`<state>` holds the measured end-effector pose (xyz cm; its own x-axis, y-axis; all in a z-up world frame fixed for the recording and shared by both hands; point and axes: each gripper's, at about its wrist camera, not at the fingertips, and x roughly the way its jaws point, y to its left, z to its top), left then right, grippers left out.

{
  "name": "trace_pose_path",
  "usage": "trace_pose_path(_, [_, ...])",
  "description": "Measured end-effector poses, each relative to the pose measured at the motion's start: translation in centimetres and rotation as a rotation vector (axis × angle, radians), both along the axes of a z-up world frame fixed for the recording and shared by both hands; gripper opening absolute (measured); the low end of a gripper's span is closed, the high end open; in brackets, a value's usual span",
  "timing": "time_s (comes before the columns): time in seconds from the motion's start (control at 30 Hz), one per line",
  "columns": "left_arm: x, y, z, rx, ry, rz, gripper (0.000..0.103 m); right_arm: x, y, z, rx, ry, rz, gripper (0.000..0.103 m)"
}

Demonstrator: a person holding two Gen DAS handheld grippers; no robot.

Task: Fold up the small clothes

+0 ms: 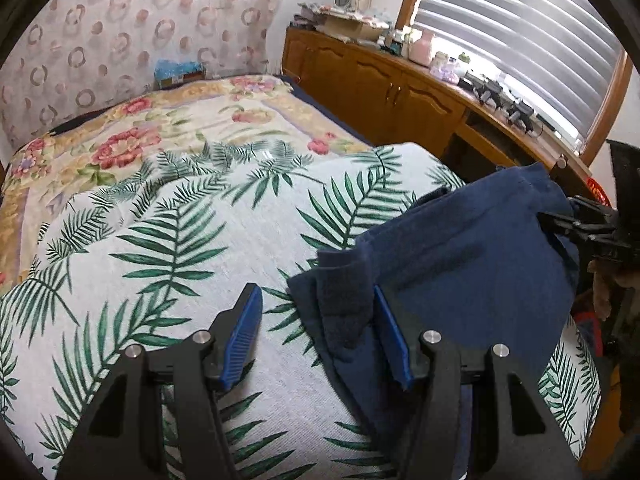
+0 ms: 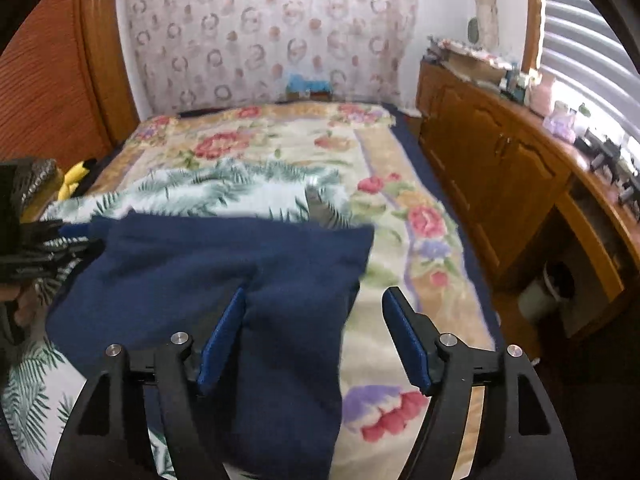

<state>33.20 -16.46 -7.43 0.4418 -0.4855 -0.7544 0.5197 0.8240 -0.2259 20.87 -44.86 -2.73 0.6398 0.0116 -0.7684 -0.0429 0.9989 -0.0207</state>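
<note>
Spread on the bed [image 1: 120,120], over a palm-leaf cloth [image 1: 192,232], lies a dark navy garment [image 2: 208,264], soft and fleecy, one edge doubled over. Left gripper [image 1: 318,334] jaws stand apart, one edge fold between them unpinched. Right gripper [image 2: 314,336] jaws gape wide, the cloth loose between them.

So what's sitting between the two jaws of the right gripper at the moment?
In the right wrist view, a fold of the navy garment lies between the open jaws of the right gripper, against its left pad; floral blanket shows beyond.
</note>
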Motion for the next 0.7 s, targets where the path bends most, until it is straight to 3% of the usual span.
trace_pose_path(0.13, [0.2, 0.0, 0.1, -0.011, 0.026, -0.003, 0.056, 1.0, -1.1, -2.1, 0.071, 0.054, -0.015, 0.078])
trace_pose_path(0.27, [0.3, 0.2, 0.1, -0.028, 0.037, -0.006, 0.056, 1.5, -2.0, -3.6, 0.23, 0.095, 0.001, 0.079])
trace_pose_path(0.4, [0.5, -0.1, 0.1, -0.056, 0.063, -0.025, 0.045, 1.5, -2.1, -3.9, 0.281, 0.11, 0.023, 0.078])
trace_pose_path(0.53, [0.9, 0.0, 0.1, -0.075, 0.076, -0.022, 0.041, 1.0, -1.8, -3.8, 0.316, 0.119, 0.052, 0.06])
trace_pose_path(0.63, [0.9, 0.0, 0.2, -0.106, 0.103, -0.034, 0.022, 0.6, -0.9, -3.3, 0.295, 0.109, 0.084, 0.043])
trace_pose_path(0.7, [0.4, -0.4, 0.7, -0.092, 0.077, -0.038, 0.017, 0.3, 0.0, -2.9, 0.24, 0.092, 0.099, 0.036])
